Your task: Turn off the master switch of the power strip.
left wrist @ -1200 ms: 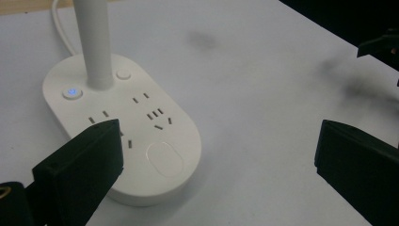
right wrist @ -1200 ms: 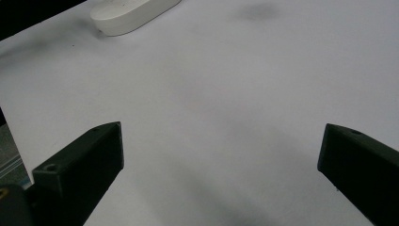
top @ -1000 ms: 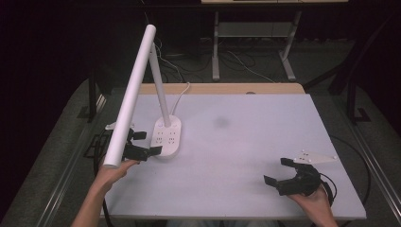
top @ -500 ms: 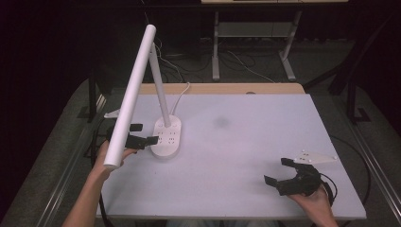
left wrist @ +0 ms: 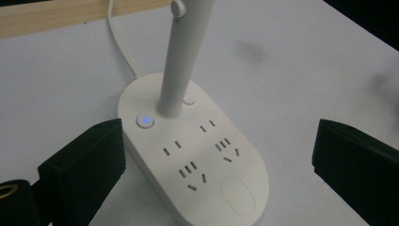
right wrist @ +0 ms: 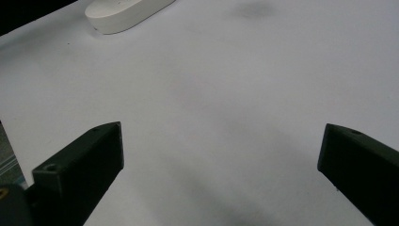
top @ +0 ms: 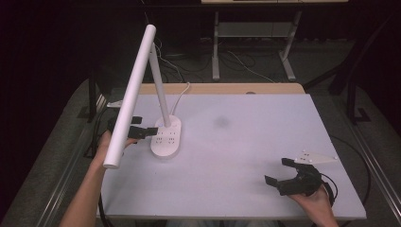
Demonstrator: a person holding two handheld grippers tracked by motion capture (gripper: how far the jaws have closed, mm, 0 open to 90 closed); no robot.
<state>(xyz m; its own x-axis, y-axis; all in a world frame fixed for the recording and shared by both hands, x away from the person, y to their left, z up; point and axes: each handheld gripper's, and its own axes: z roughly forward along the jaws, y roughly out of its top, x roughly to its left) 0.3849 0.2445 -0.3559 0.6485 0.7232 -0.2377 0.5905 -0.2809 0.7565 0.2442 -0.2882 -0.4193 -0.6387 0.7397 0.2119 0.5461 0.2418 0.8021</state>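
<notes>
Now the white oval plastic lamp base with socket slots (top: 166, 137) stands on the pale grey tabletop (top: 236, 156), its white round stem (top: 159, 85) rising to a long white tube head (top: 130, 97); the left gripper (top: 144, 131) sits just beside the base's left edge, jaws released and straddling the base in the left gripper view (left wrist: 197, 160), a blue-lit button (left wrist: 145, 120) near one jaw; the right gripper (top: 288, 174) rests well apart from the base, jaws spread wide over bare tabletop.
</notes>
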